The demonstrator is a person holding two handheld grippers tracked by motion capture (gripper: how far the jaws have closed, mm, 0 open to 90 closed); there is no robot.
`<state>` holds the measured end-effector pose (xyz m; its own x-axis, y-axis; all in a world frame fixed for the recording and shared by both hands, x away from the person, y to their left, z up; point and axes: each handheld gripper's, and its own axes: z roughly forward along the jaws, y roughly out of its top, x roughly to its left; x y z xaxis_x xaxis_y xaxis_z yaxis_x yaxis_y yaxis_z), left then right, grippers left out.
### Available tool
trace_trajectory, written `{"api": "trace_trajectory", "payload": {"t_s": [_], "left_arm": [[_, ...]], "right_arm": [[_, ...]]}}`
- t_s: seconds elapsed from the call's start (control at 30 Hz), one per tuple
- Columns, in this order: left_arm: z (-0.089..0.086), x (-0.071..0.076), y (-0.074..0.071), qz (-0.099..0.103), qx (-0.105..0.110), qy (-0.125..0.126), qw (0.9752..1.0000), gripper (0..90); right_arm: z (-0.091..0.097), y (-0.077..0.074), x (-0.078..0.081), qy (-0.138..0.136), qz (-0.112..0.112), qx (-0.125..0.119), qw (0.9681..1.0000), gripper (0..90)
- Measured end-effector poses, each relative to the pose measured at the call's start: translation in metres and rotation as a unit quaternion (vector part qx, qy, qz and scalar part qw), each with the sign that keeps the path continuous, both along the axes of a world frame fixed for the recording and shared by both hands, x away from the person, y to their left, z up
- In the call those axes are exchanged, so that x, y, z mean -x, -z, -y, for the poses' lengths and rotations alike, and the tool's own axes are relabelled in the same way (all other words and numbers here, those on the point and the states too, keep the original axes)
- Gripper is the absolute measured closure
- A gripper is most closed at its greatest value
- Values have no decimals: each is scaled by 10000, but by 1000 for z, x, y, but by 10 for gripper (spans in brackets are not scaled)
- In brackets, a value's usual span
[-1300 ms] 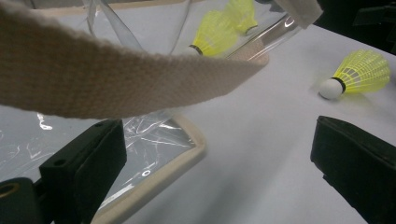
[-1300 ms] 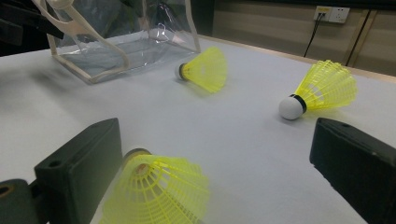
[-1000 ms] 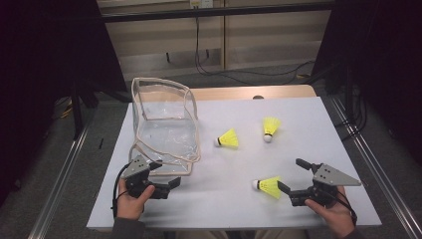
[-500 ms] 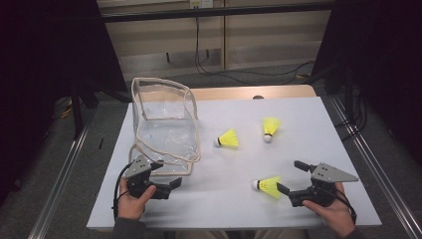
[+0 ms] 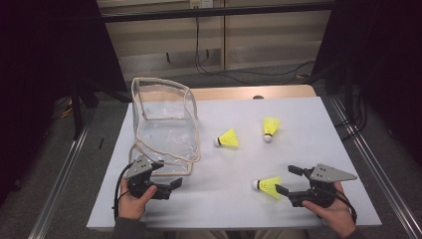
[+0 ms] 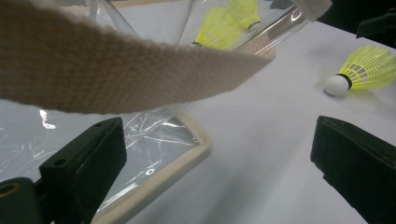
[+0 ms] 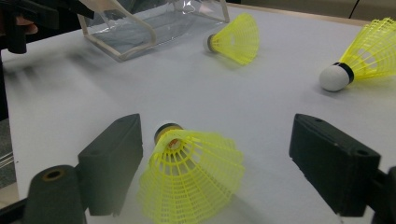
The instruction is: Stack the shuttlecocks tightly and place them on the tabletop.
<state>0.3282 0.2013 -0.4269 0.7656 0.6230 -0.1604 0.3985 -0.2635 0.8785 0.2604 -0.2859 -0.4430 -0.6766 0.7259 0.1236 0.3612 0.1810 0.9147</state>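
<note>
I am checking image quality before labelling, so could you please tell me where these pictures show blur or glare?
Left gripper view: the beige woven strap is close and soft, and the clear plastic pouch carries bright glints. Right gripper view: the nearest yellow shuttlecock is slightly blurred. High view: the surroundings beyond the white table are dark.

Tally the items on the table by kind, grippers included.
Shuttlecocks: 3
Clear bag: 1
Grippers: 2, left and right
Total: 6
</note>
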Motion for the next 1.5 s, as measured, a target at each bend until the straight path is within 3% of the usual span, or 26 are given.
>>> {"api": "trace_trajectory", "payload": {"t_s": [0.17, 0.37, 0.57, 0.67, 0.93, 1.5], "left_arm": [[0, 0, 0, 10, -1, -9, 10000, 35], [0, 0, 0, 18, -8, -23, 10000, 36], [1, 0, 0, 15, -25, -14, 10000, 35], [1, 0, 0, 16, -26, -17, 10000, 35], [1, 0, 1, 35, -6, -22, 10000, 35], [1, 0, 1, 35, -24, -20, 10000, 35]], "right_arm": [[1, -1, 1, -102, -74, -85, 9999, 285], [4, -4, 2, -243, -69, -148, 9996, 496], [8, -6, 5, -410, -124, -143, 9990, 827], [10, -6, 4, -466, -197, -143, 9986, 900], [9, -3, 3, -531, -532, 214, 9969, 900], [-4, 1, -11, -589, -688, 458, 9948, 900]]}}
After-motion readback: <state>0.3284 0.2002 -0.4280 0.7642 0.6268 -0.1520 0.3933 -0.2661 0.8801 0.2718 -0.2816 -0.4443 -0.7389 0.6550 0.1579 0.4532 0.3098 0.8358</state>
